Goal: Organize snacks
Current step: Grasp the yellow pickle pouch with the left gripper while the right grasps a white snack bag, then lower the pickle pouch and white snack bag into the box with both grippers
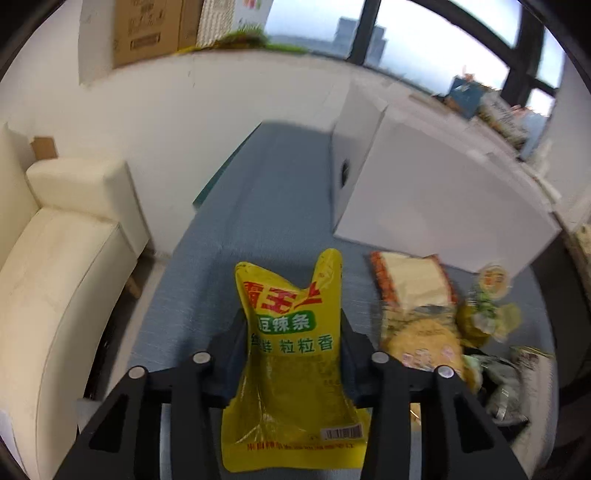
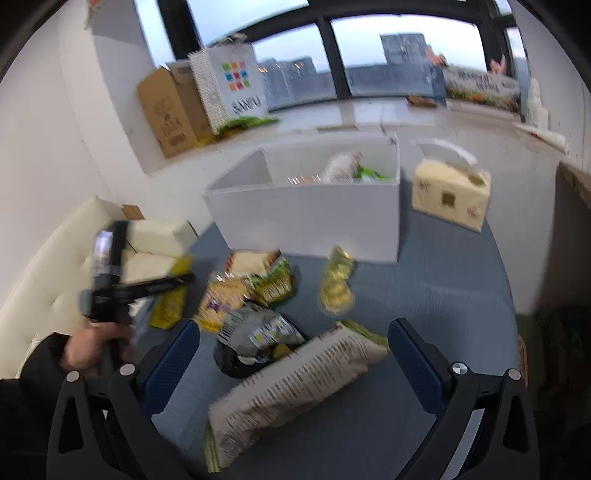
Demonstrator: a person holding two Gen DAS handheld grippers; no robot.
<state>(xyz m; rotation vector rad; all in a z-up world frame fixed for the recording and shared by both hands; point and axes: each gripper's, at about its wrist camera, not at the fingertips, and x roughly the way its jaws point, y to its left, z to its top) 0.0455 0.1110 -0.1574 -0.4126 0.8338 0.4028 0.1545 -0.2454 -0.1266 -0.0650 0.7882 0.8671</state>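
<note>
From the left wrist, the left tongs (image 1: 291, 325) are clamped on a yellow snack pouch (image 1: 291, 354), which stands upright between the two pads and is lifted clear of the blue bench (image 1: 266, 206). The bench cloth is a plain grey-blue weave. To the right of the pouch a heap of snack packets (image 1: 436, 325) lies on the cloth, and behind it stands a white box (image 1: 436, 199). A cream sofa (image 1: 62, 266) runs along the left below a white wall, and cardboard boxes (image 1: 147, 33) sit on the window ledge above. The picture is blurred towards its right edge.

From the right wrist, the right tongs (image 2: 295, 343) are spread wide with nothing between the pads, hovering over a large pale bag (image 2: 295, 391) that lies tilted on the bench. Beyond it the heap of packets spreads out, with one yellow-green packet (image 2: 337, 282) a little apart, near the front wall of the white box, which already contains a few packets (image 2: 354, 168). A tissue box (image 2: 452, 192) stands just right of the white box. The person's left hand (image 2: 92, 347) grips the other tool at the left edge, with the yellow pouch showing beyond it. Tall dark-framed windows (image 2: 332, 48) fill the back.
</note>
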